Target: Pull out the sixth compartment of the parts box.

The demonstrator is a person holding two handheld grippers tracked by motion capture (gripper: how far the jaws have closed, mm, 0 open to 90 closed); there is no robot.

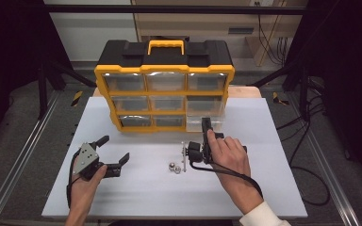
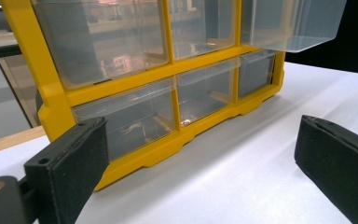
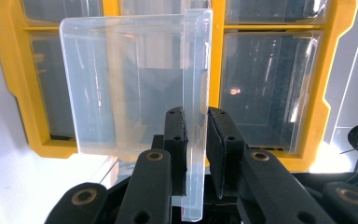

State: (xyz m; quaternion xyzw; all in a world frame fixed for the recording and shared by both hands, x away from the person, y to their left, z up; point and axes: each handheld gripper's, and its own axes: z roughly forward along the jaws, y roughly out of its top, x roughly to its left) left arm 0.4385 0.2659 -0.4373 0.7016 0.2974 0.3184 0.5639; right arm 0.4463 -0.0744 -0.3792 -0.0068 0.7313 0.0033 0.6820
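The right tongs (image 3: 196, 154) were clamped on the front wall of a clear plastic drawer (image 3: 130, 84), one jaw on each face of that wall. The drawer stood partly pulled out of the lower right compartment of the yellow and black organiser (image 1: 165, 84), which stood upright at the far middle of the white bench (image 1: 273, 188). In the high view the right tongs (image 1: 206, 123) met the drawer (image 1: 205, 120) at the organiser's front. The left tongs (image 1: 115, 148) rested on the bench to the left, well apart from the organiser, jaws spread wide with nothing between them. Two small metal balls (image 1: 174, 167) and a thin metal pin (image 1: 184, 157) lay on the bench just beside the right hand (image 1: 228, 150).
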